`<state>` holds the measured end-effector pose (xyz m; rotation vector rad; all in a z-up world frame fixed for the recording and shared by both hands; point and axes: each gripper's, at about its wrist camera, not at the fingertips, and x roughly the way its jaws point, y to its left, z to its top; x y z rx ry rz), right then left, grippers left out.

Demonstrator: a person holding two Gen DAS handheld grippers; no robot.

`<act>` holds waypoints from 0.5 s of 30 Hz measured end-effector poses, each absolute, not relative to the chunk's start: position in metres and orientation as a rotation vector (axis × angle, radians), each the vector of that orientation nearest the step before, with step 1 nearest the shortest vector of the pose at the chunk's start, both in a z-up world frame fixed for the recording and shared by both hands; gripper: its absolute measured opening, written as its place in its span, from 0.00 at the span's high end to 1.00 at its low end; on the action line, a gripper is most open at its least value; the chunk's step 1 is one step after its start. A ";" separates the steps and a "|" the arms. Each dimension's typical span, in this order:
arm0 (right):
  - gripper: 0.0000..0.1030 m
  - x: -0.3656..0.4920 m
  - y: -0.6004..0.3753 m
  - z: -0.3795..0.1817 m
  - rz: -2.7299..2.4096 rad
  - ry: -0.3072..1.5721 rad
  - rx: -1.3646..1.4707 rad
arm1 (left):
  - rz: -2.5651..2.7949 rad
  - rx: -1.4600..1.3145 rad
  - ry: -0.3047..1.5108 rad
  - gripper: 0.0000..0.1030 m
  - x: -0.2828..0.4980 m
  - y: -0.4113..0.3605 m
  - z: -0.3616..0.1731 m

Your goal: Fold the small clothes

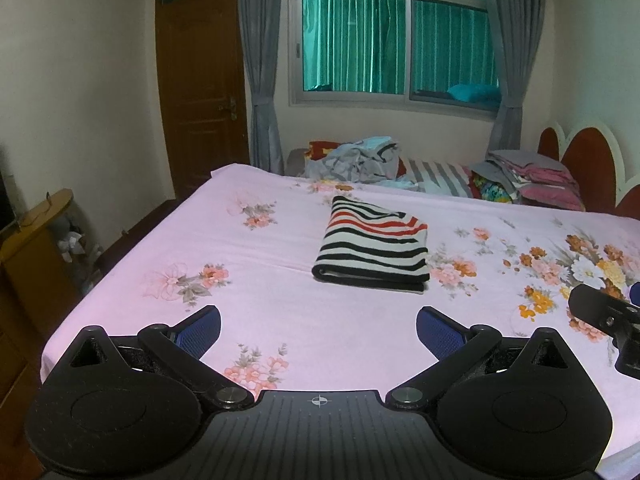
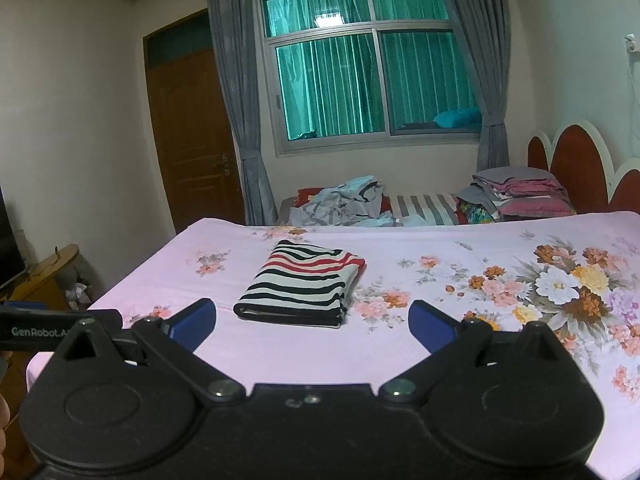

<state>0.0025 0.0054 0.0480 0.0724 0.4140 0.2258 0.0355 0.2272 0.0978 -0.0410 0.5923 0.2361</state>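
The left gripper (image 1: 318, 330) and right gripper (image 2: 312, 326) hover with jaws apart, holding nothing. The folded black, white and red striped knit garment (image 1: 372, 250) rests on the pink floral bedsheet (image 1: 240, 248); a one-sided pinch risks unfolding it.

One folded striped garment (image 1: 372, 246) near the middle of the bed (image 1: 200, 248); one loose heap of unfolded clothes (image 1: 356, 158) and one stack of folded clothes (image 1: 536, 178) beyond its far edge. Two grippers: left gripper (image 1: 319, 330), right gripper (image 2: 312, 326), each with two jaws spread apart.
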 end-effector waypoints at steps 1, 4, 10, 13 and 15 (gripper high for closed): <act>0.00 0.003 0.005 0.048 0.226 0.414 0.073 | 0.235 -0.039 0.592 0.00 0.036 0.228 0.098; 0.01 0.004 0.006 0.048 0.232 0.417 0.076 | 0.237 -0.041 0.594 0.00 0.037 0.228 0.098; 0.01 0.005 0.009 0.049 0.236 0.419 0.077 | 0.242 -0.041 0.599 0.00 0.038 0.229 0.096; 0.00 0.006 0.010 0.048 0.236 0.420 0.076 | 0.242 -0.043 0.599 0.00 0.039 0.229 0.096; 0.00 0.006 0.010 0.048 0.239 0.422 0.078 | 0.242 -0.039 0.596 0.00 0.038 0.227 0.095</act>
